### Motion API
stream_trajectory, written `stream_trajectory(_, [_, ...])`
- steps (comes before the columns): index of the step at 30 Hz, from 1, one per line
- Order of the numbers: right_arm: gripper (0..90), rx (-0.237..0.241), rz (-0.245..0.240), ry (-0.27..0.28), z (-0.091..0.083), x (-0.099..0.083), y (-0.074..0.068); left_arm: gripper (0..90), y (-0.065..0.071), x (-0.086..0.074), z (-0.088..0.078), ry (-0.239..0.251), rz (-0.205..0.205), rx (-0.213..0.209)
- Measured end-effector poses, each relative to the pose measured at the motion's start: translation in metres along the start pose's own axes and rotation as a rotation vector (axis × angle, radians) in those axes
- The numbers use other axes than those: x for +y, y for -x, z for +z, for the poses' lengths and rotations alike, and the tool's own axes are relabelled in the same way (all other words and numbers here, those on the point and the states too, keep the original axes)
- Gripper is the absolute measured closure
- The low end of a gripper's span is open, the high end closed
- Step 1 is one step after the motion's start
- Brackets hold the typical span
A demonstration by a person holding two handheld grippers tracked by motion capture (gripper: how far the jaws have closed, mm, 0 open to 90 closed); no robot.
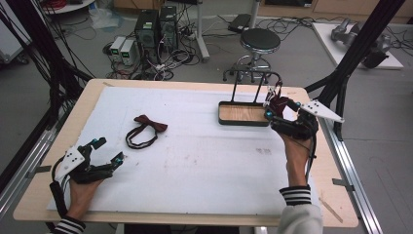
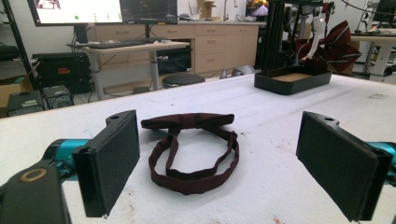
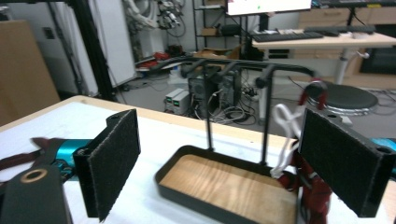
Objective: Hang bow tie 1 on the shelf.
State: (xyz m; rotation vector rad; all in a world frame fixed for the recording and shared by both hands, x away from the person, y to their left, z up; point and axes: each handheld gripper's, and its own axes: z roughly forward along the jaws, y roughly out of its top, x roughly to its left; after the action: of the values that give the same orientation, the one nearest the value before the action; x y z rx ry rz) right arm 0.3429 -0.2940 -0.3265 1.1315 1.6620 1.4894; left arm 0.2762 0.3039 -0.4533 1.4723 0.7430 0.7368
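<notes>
Your left gripper sits at the near-left of the table, jaws spread wide, pinching nothing. The bow tie lies flat just beyond it, a bit to the right, strap looped toward you; in the left gripper view it sits between the jaws but past their tips. Your right gripper is at the far right by the rack, jaws also spread, a second bow tie hanging beside its right jaw. No readable labels.
</notes>
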Motion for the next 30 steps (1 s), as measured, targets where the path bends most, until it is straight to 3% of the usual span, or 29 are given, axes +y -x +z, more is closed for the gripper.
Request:
stream_trajectory(4, [11.9, 0.027, -0.021, 0.010, -0.007, -0.007, -0.010, 13.8, 0.000, 0.000, 0.000, 0.000, 0.001, 0.000])
stream_trajectory(12, [11.9, 0.085, -0.029, 0.078, -0.028, -0.040, -0.029, 13.8, 0.000, 0.000, 0.000, 0.003, -0.001, 0.003])
stream_trajectory(23, [12.0, 0.101, -0.067, 0.148, -0.048, -0.090, -0.043, 13.8, 0.001, 0.000, 0.000, 0.003, 0.003, 0.007])
stream_trajectory(27, [11.9, 0.111, -0.081, 0.145, -0.050, -0.102, -0.048, 13.8, 0.001, 0.000, 0.000, 0.003, 0.005, 0.008])
stream_trajectory(29, [11.9, 0.102, -0.100, 0.114, -0.050, -0.107, -0.051, 13.8, 0.001, 0.000, 0.000, 0.004, 0.004, 0.008])
stream_trajectory(30, [11.9, 0.103, -0.103, 0.128, -0.051, -0.111, -0.051, 13.8, 0.001, 0.000, 0.000, 0.004, 0.005, 0.009])
